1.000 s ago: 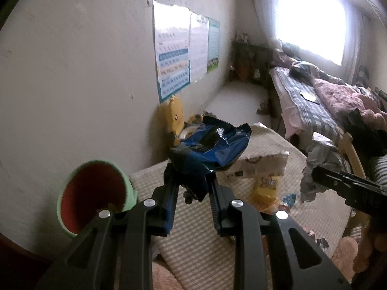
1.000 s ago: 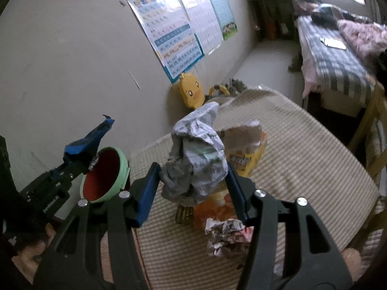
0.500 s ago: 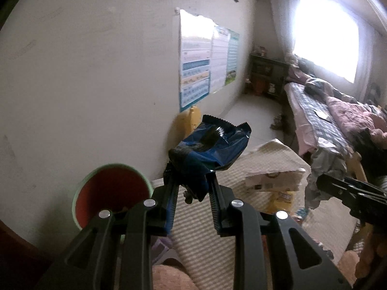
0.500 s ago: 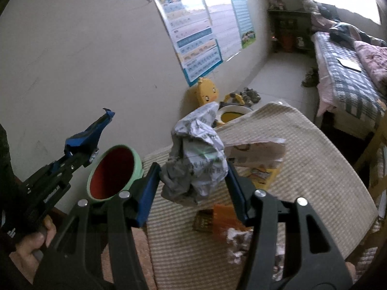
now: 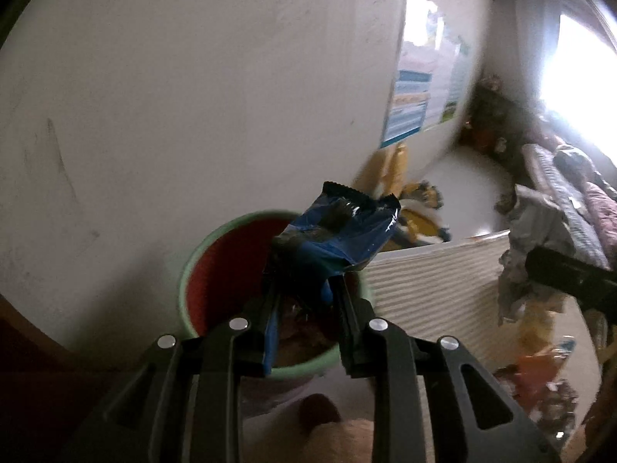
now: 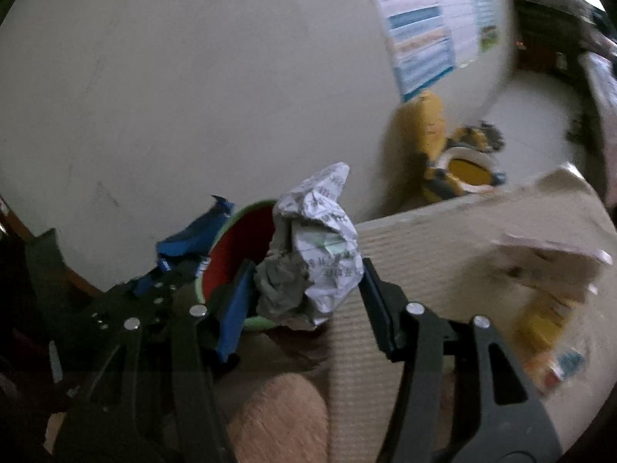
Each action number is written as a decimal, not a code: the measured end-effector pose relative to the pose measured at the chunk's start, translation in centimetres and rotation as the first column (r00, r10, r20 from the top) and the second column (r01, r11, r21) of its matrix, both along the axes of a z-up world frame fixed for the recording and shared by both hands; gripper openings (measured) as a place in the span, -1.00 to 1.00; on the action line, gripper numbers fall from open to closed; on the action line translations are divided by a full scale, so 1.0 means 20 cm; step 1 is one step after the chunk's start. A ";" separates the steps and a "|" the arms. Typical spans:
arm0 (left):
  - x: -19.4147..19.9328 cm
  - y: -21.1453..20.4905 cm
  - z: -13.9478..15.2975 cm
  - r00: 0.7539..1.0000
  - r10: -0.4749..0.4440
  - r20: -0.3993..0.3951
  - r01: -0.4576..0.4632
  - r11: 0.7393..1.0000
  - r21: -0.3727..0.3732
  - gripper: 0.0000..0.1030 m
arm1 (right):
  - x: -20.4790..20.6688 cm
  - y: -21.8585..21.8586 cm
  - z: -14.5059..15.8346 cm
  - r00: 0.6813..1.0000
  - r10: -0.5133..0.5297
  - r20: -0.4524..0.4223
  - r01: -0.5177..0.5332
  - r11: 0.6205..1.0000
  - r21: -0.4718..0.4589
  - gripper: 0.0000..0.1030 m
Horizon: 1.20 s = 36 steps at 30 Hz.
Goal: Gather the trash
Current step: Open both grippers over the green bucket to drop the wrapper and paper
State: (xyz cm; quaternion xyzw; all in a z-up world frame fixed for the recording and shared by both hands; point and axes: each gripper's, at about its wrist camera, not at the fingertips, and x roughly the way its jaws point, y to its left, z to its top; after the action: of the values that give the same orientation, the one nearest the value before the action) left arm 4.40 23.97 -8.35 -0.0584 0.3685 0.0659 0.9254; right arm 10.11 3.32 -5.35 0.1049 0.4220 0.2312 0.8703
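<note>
My left gripper (image 5: pixel 304 308) is shut on a blue snack wrapper (image 5: pixel 339 235) and holds it right over the mouth of the green bin with a red inside (image 5: pixel 219 270). My right gripper (image 6: pixel 304 289) is shut on a crumpled ball of printed paper (image 6: pixel 320 254), just right of the same bin (image 6: pixel 239 247). In the right wrist view the left gripper and its blue wrapper (image 6: pixel 193 239) sit at the bin's left rim. In the left wrist view the right gripper's paper ball (image 5: pixel 528 254) hangs at the right.
The bin stands against a white wall beside a table with a beige checked cloth (image 6: pixel 443 254). More wrappers and a paper bag (image 6: pixel 547 266) lie on the cloth. A yellow duck toy (image 6: pixel 428 123) and a yellow potty (image 6: pixel 466 166) are on the floor beyond.
Both grippers have swung left and down toward the bin, each still holding its trash. The blue wrapper has gone from beside the bin to over its mouth.
</note>
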 end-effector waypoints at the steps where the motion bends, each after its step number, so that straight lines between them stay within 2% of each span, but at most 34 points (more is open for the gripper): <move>1: 0.03 0.05 -0.03 1.000 0.011 -0.011 -0.011 1.000 0.004 -0.57 | 0.03 0.05 -0.02 1.000 0.018 -0.014 -0.018 1.000 0.001 0.04; 6: 0.14 0.23 -0.15 0.997 0.055 -0.054 -0.056 0.998 -0.021 -0.57 | 0.20 0.28 -0.16 0.995 0.080 -0.067 -0.083 0.996 -0.044 0.04; 10: 0.25 0.29 -0.21 0.995 0.065 -0.076 -0.067 0.997 -0.033 -0.57 | 0.30 0.40 -0.24 0.990 0.103 -0.100 -0.109 0.992 -0.063 0.06; 17: 0.30 0.34 -0.27 0.993 0.076 -0.086 -0.079 0.996 -0.033 -0.46 | 0.37 0.49 -0.27 0.986 0.134 -0.098 -0.143 0.986 -0.088 0.09; 18: 0.30 0.35 -0.27 0.993 0.080 -0.086 -0.084 0.996 -0.033 -0.39 | 0.38 0.50 -0.28 0.985 0.139 -0.098 -0.148 0.985 -0.088 0.18; 19: 0.30 0.35 -0.28 0.992 0.088 -0.085 -0.091 0.995 -0.032 -0.25 | 0.38 0.51 -0.29 0.986 0.140 -0.095 -0.149 0.984 -0.096 0.24; 21: 0.30 0.36 -0.28 0.992 0.094 -0.080 -0.096 0.995 -0.030 -0.16 | 0.38 0.52 -0.29 0.987 0.136 -0.086 -0.145 0.984 -0.107 0.25; 23: 0.31 0.35 -0.29 0.992 0.101 -0.082 -0.102 0.995 -0.019 0.06 | 0.38 0.52 -0.30 0.988 0.129 -0.083 -0.136 0.986 -0.096 0.32; 32: 0.28 0.34 -0.24 0.991 0.108 -0.079 -0.109 0.994 -0.012 0.07 | 0.33 0.44 -0.23 0.991 0.126 -0.050 -0.130 0.988 -0.087 0.32; 36: 0.21 0.28 -0.18 0.994 0.087 -0.059 -0.088 0.996 -0.008 0.07 | 0.21 0.34 -0.15 0.993 0.116 -0.025 -0.118 0.987 -0.111 0.32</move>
State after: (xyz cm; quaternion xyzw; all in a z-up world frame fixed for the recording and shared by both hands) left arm 8.69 29.51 -11.94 -0.0772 0.3929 0.1060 0.9102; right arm 14.23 10.19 -8.34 0.0331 0.4477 0.2568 0.8559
